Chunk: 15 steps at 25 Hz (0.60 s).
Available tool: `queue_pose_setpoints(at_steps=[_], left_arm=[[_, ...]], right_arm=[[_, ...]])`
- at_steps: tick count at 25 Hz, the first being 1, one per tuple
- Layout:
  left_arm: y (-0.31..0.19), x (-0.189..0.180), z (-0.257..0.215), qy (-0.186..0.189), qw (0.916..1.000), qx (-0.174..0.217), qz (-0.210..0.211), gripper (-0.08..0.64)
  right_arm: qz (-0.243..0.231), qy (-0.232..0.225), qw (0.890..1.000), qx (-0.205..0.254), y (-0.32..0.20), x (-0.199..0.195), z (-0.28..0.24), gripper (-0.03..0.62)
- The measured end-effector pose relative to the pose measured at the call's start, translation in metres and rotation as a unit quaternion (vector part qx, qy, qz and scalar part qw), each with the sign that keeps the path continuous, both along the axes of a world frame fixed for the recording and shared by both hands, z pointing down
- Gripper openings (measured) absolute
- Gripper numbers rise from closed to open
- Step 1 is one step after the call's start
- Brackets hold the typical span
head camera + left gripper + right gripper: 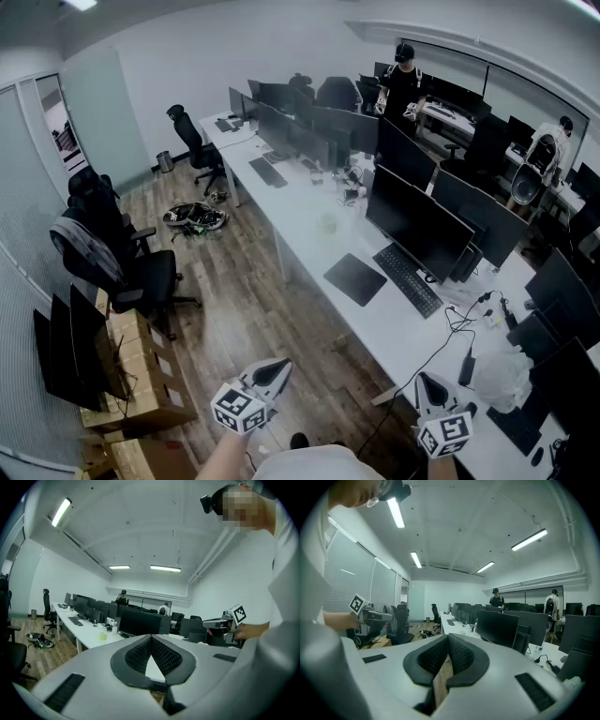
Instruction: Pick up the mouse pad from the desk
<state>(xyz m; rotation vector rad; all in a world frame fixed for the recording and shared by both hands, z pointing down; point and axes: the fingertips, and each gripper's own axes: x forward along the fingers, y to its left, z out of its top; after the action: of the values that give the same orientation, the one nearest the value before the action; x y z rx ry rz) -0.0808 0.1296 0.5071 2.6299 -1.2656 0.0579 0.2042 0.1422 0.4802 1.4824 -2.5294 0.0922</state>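
The mouse pad [355, 278] is a dark rectangle lying flat on the long white desk [309, 234], in front of a black keyboard [407, 279]. Both grippers hang low near my body, well short of the pad. My left gripper [272, 372] is over the wooden floor beside the desk, its jaws closed tip to tip with nothing between them [151, 637]. My right gripper [433, 386] is near the desk's close end, jaws likewise shut and empty [449, 637]. Neither gripper view shows the pad.
Monitors [417, 220] line the desk behind the keyboard. Cables [450, 328] and a white plastic bag [502, 375] lie at the desk's near end. Office chairs [131, 267] and cardboard boxes [141, 375] stand on the floor at left. People [403, 80] stand at the far desks.
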Motion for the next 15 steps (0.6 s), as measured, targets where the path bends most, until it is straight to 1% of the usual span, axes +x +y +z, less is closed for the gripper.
queue_pose_setpoints(at_steps=[11,15], left_arm=[[-0.0042,0.0011,0.0001,0.003,1.0,-0.003,0.006,0.017],[-0.0052,0.0013,0.0042,0.001,0.9998,-0.015,0.011,0.017]], right_arm=[[-0.006,0.003,1.0,0.005,-0.0038,-0.0088,-0.0047,0.011],[0.0,-0.017,1.0,-0.002,-0.0059,-0.0102,-0.0037,0.011]])
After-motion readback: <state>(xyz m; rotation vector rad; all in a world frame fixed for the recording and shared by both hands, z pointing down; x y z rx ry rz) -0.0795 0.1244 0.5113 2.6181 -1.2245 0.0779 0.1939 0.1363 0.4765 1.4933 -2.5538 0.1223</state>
